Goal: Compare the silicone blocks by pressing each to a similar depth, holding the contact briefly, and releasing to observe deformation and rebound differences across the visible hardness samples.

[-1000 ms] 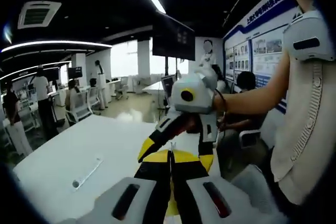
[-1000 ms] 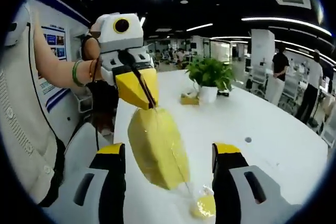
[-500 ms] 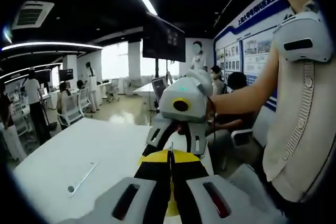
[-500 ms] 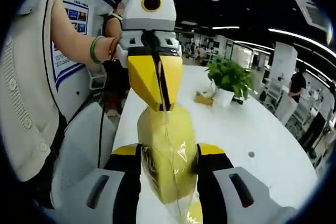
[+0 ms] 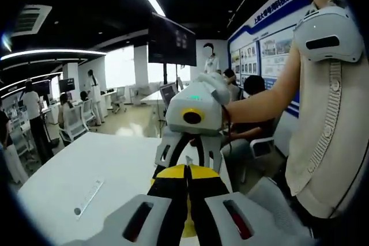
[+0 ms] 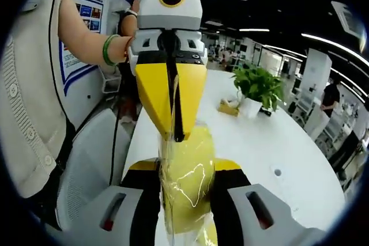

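Right gripper view: both tools [image 6: 185,184] pinch yellow block [image 6: 190,191].

A yellow silicone block wrapped in clear plastic film [image 6: 185,185] is held above the white table [image 6: 288,148], between the jaws of the right gripper [image 6: 184,182]. The left gripper [image 6: 171,131] is set directly behind it, closed on the film's upper edge. A potted green plant [image 6: 258,87] is placed farther back on the table, right of both.
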`<state>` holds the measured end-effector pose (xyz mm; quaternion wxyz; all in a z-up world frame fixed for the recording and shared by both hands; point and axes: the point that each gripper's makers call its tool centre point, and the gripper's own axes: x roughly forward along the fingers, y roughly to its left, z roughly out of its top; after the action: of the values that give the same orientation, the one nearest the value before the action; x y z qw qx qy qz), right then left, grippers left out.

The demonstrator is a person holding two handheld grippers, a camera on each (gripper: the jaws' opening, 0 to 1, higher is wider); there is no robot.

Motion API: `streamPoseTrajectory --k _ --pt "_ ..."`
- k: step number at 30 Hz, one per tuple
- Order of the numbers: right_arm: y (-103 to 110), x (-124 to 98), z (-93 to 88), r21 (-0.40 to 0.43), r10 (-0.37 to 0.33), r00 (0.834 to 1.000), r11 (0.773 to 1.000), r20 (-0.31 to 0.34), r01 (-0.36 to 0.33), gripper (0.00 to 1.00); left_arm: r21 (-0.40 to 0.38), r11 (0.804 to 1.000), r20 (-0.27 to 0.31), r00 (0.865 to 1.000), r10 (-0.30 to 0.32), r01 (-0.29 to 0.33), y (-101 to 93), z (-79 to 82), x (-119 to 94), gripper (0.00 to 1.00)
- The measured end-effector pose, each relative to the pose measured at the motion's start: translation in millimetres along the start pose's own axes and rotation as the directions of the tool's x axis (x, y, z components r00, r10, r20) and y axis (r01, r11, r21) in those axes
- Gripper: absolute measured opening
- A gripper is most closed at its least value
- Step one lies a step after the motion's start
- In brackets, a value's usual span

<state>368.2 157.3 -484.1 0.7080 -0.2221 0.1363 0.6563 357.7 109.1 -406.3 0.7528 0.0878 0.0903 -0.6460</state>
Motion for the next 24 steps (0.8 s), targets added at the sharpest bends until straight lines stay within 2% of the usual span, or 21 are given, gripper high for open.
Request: streamPoseTrajectory --k 5,11,17,19,22,23,24 --pt "-1 -2 0.8 -0.02 -0.021 1.0 1.0 -0.012 0.021 0.22 0.003 1.0 -0.001 1.0 0.0 0.0 -1.2 1.2 0 0.0" --pt "8 0 -6.2 0.076 0.007 0.996 0.997 -0.084 0.0 0.16 0.007 1.0 -0.019 1.0 0.006 -0.006 -3.3 -2.5 0 0.0" --pt "6 1 -7.9 0.015 -0.043 0.994 0.999 -0.102 0.044 0.11 -0.001 1.0 -0.019 1.0 0.016 -0.016 -4.3 -4.5 -1 0.0" --pt "7 2 -8.7 0.029 -0.03 0.993 0.999 -0.112 0.034 0.09 -0.002 1.0 -0.022 1.0 0.018 -0.018 -4.4 -5.6 -1 0.0" --pt "8 1 -7.2 0.018 -0.035 0.993 0.999 -0.111 0.037 0.07 -0.005 1.0 -0.018 1.0 0.02 -0.02 -5.7 -5.0 -2 0.0" --pt "7 1 -6.5 -0.013 -0.048 0.993 0.999 -0.106 0.047 0.07 -0.004 1.0 -0.017 1.0 0.023 -0.023 -6.0 -4.8 -2 0.0" --pt "10 0 -7.4 0.0 -0.031 0.993 1.0 -0.11 0.032 0.07 -0.004 1.0 -0.019 1.0 0.021 -0.021 -7.1 -4.9 -2 0.0"
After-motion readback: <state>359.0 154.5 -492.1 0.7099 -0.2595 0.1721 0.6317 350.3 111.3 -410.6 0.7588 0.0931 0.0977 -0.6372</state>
